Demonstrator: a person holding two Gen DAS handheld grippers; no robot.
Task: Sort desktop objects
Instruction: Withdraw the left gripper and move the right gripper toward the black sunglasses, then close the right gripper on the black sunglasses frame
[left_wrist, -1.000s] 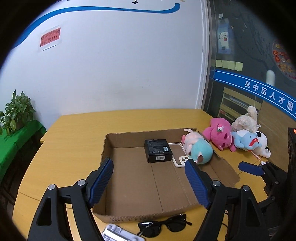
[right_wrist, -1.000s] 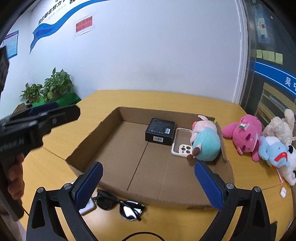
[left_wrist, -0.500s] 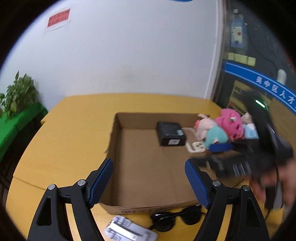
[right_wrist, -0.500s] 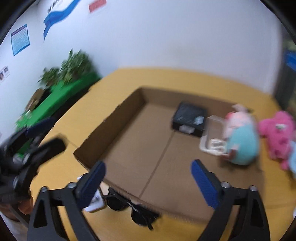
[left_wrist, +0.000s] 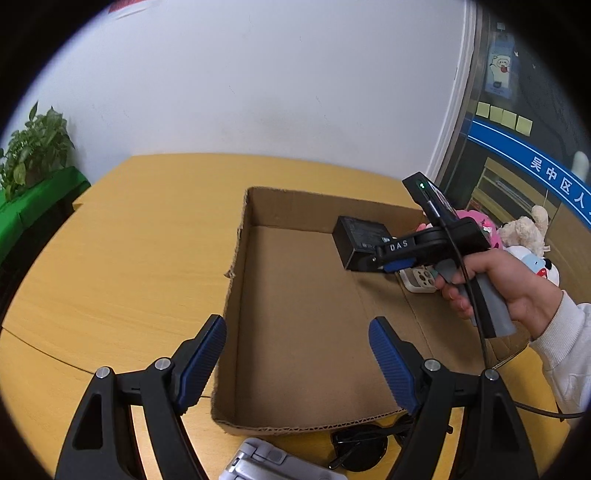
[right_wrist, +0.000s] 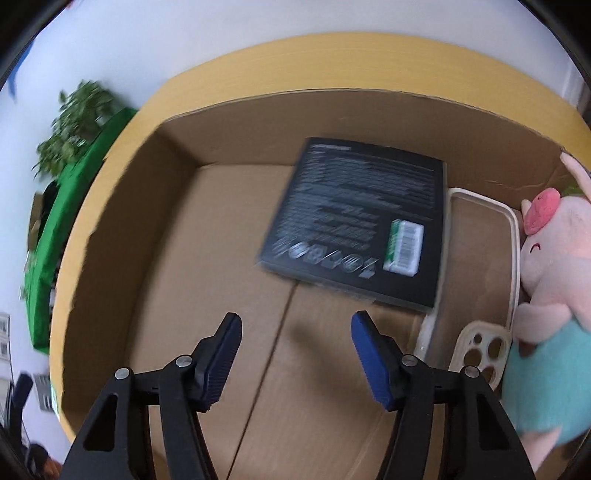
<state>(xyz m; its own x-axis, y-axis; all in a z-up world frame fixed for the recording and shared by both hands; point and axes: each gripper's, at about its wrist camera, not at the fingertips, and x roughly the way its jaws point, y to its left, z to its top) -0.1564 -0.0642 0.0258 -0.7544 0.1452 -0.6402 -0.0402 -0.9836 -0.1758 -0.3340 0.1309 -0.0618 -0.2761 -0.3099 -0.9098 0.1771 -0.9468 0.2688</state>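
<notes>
Left wrist view: the left gripper (left_wrist: 297, 365) hangs above the near wall of the cardboard box (left_wrist: 236, 236) on the yellow table (left_wrist: 122, 258), its jaws well apart with nothing between them. Sunglasses (left_wrist: 364, 446) and a grey folded stand (left_wrist: 266, 461) lie on the table just outside that wall. Across the box a hand (left_wrist: 506, 284) carries the right gripper (left_wrist: 384, 262), tilted down over the black carton (left_wrist: 356, 240).

Right wrist view: the right gripper (right_wrist: 295, 358) points steeply into the box, its jaws closing on empty air above the box floor. The black carton (right_wrist: 354, 221) lies flat just ahead of the fingertips, its right edge against a cream phone case (right_wrist: 484, 343). A pink plush pig (right_wrist: 546, 295) in a teal dress rests on the case's far side.

Step in hand, as judged: approach to an item inside the box, probably the carton, during the sorting. The next move calls for the jaws to straddle the carton's near edge; its flat pose leaves little to pinch, so a slip is possible.
</notes>
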